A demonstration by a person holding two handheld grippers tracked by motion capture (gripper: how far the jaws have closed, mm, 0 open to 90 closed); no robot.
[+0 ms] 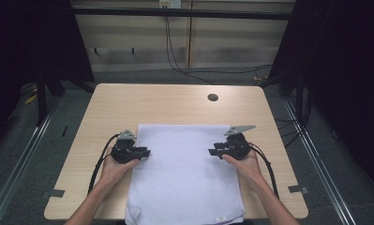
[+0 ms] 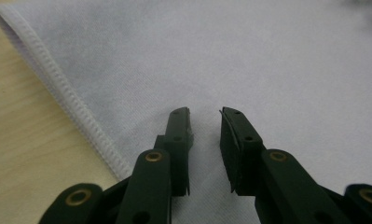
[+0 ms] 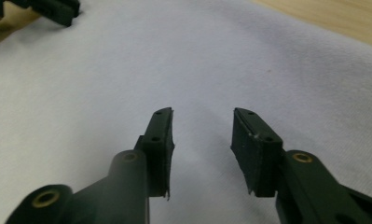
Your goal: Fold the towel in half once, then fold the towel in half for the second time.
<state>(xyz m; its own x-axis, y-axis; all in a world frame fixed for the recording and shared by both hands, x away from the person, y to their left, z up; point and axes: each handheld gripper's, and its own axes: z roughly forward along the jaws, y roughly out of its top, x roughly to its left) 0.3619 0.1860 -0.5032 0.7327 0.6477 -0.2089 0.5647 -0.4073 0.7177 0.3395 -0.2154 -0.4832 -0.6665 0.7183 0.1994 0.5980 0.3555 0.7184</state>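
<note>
Towel point(image 1: 184, 173) lies flat on the table point(image 1: 175, 101), its near edge over the front. I have my left gripper point(image 1: 147, 152) and right gripper point(image 1: 212, 152) over its side edges, jaws apart, gripping nothing. No fold made yet, I judge.

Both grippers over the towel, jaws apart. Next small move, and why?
Probably lower each gripper onto the nearest side edge and close. The left gripper and right gripper are open above the flat white towel with no cloth between the jaws, and the stitched hem lies just beside the left one.
</note>
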